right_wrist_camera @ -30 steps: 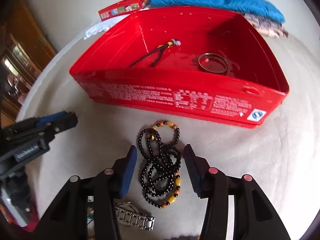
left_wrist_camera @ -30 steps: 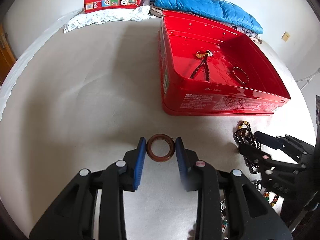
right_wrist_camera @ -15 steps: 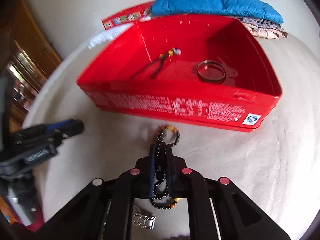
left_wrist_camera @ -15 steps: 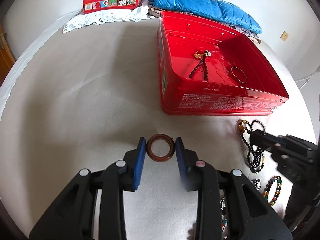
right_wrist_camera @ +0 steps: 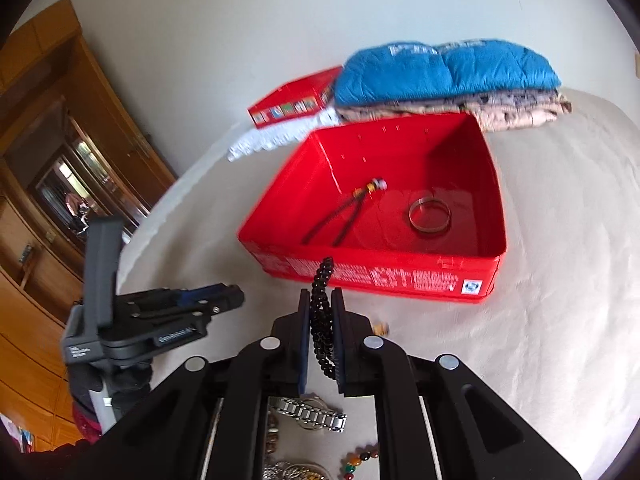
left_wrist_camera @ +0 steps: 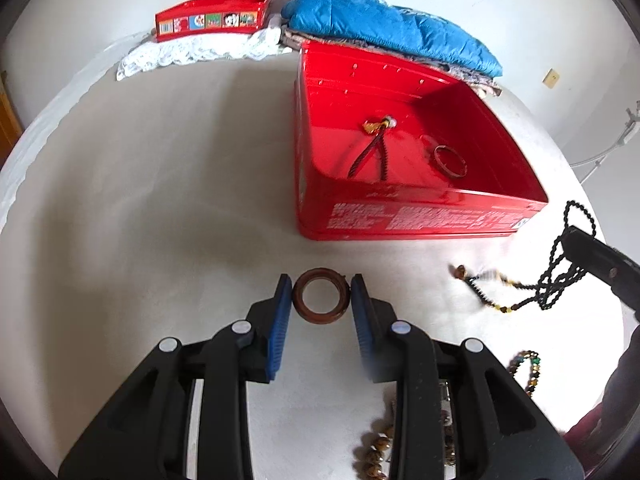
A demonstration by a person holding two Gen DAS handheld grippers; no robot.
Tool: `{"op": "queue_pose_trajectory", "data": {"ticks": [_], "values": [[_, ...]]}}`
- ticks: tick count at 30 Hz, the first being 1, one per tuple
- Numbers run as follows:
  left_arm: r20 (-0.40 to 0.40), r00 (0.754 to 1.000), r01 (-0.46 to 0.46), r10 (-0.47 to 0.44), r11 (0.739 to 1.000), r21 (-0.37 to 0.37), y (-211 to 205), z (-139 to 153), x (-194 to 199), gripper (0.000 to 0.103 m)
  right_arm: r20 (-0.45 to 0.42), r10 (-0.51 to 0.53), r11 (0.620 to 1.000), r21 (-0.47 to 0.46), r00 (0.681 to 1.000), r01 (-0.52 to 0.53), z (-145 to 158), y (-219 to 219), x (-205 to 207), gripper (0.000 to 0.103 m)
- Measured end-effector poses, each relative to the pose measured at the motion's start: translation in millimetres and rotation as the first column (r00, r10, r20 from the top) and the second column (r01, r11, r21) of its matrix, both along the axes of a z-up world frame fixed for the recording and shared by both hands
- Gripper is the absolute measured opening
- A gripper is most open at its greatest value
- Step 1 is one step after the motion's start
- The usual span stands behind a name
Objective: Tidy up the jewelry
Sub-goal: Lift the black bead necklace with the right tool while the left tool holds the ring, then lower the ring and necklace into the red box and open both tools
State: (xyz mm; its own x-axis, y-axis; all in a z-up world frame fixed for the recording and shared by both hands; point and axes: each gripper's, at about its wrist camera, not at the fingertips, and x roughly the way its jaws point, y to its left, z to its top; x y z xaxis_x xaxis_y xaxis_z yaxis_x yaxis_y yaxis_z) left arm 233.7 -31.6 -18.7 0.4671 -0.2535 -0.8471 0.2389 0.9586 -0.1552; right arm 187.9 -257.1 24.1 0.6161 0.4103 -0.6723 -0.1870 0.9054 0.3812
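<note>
My left gripper [left_wrist_camera: 320, 294] is shut on a brown ring-shaped bangle [left_wrist_camera: 322, 316], which sits between its blue pads just above the cream cloth. From the right wrist view, the left gripper [right_wrist_camera: 230, 300] is low at the left. My right gripper [right_wrist_camera: 321, 296] is shut on a black bead necklace [right_wrist_camera: 325, 270] and is raised off the table. In the left wrist view the necklace [left_wrist_camera: 556, 280] hangs in loops from the right gripper [left_wrist_camera: 572, 236], its amber-beaded end blurred. The open red box [left_wrist_camera: 400, 216] [right_wrist_camera: 380, 276] holds a dark corded bracelet [right_wrist_camera: 340, 216] and a metal bangle [right_wrist_camera: 429, 216].
A metal watch [right_wrist_camera: 308, 416], a coloured bead bracelet [left_wrist_camera: 528, 364] and brown beads [left_wrist_camera: 376, 452] lie near me. Behind the box are a folded blue jacket [left_wrist_camera: 392, 28], a small red tin [left_wrist_camera: 212, 16] and white lace [left_wrist_camera: 200, 50]. Wooden cabinets [right_wrist_camera: 40, 160] stand left.
My right gripper closed on the black bead necklace and rose, lifting it off the cloth toward the red box. My left gripper kept still with the brown bangle.
</note>
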Motion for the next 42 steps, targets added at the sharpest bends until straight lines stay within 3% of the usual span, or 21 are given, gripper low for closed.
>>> {"op": "queue_pose_trajectory", "data": {"ticks": [12, 17, 21, 31, 42], "values": [[0.087, 0.994, 0.063, -0.060, 0.998, -0.022, -22, 66, -7, 0.029, 0.081, 0.020, 1.000, 0.002, 0.996, -0.020, 67, -9, 12, 0.010], [0.139, 0.988, 0.078, -0.073, 0.996, -0.030, -37, 95, 9, 0.029, 0.138, -0.011, 1.000, 0.013, 0.990, 0.009, 97, -18, 30, 0.010], [0.155, 0.985, 0.088, -0.081, 0.996, -0.035, -53, 101, 30, 0.029, 0.160, -0.045, 0.999, 0.020, 0.986, 0.042, 106, -24, 52, 0.010], [0.064, 0.991, 0.116, -0.114, 0.993, -0.036, -80, 56, 94, 0.029, 0.073, -0.083, 0.997, -0.001, 0.994, 0.083, 53, -32, 114, 0.010], [0.001, 0.994, 0.113, -0.113, 0.993, 0.018, -86, 18, 121, 0.029, -0.072, -0.087, 0.993, -0.089, 0.994, 0.081, -5, -21, 147, 0.010]]}}
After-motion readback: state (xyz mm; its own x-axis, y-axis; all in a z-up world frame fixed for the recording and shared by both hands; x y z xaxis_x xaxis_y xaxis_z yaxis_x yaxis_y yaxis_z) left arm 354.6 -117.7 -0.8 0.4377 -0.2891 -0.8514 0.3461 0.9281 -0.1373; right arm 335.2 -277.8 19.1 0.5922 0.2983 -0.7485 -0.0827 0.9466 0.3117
